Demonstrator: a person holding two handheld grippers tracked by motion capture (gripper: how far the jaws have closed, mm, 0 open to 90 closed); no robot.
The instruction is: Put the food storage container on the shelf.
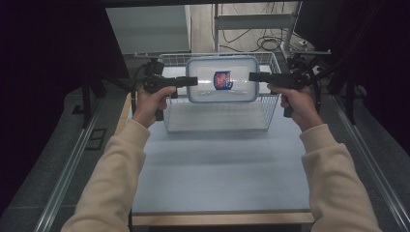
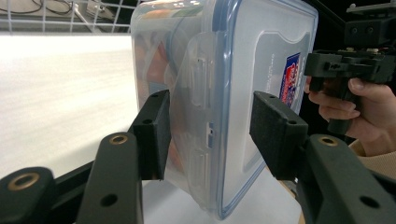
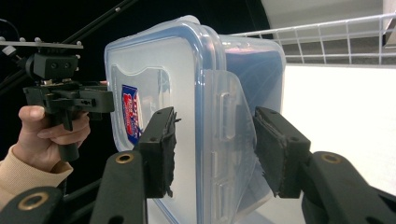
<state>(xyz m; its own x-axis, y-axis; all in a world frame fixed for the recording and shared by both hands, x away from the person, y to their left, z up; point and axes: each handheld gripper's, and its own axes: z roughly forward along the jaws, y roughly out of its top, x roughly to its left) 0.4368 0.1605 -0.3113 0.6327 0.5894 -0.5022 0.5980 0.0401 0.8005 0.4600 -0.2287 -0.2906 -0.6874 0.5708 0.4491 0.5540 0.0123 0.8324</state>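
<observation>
A clear plastic food container (image 1: 209,91) with a blue-rimmed snap lid and a red-and-blue label hangs level over a white wire basket (image 1: 217,126). My left gripper (image 1: 196,80) is shut on its left edge, and my right gripper (image 1: 250,76) is shut on its right edge. In the left gripper view the container (image 2: 233,70) stands on edge between the jaws of the left gripper (image 2: 210,135), one pad on the body and one on the lid. The right gripper view shows the right gripper (image 3: 212,149) clamped the same way over a side latch of the container (image 3: 159,79).
The wire basket sits at the far end of a pale table (image 1: 217,169). Metal rails (image 1: 72,159) run along both sides of the table. Black stands and cables stand behind and beside the basket. Dark curtains close off left and right.
</observation>
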